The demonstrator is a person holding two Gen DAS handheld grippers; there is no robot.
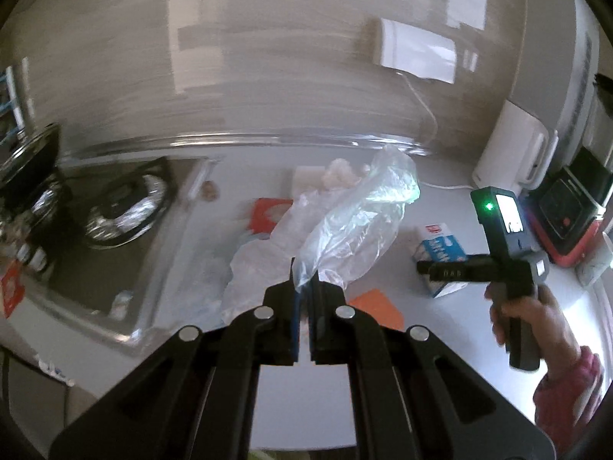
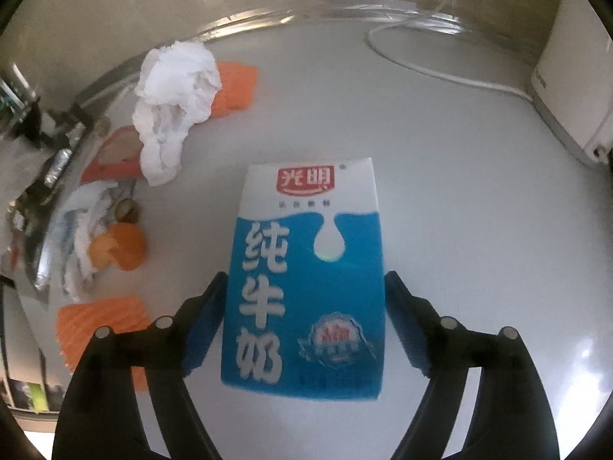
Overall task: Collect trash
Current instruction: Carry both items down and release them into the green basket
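A white kitchen counter point(image 2: 440, 199) strewn with rubbish. The left gripper point(image 1: 305, 287) pinches a clear plastic bag point(image 1: 356, 222) at frame centre. The right gripper point(image 2: 304, 322) straddles the milk carton point(image 2: 306, 287), jaws wide; best to centre the carton, then squeeze evenly.

A pale glossy tabletop point(image 1: 452, 306) meets a beige wall point(image 1: 287, 76) beyond; a steel sink point(image 1: 115, 268) sits left
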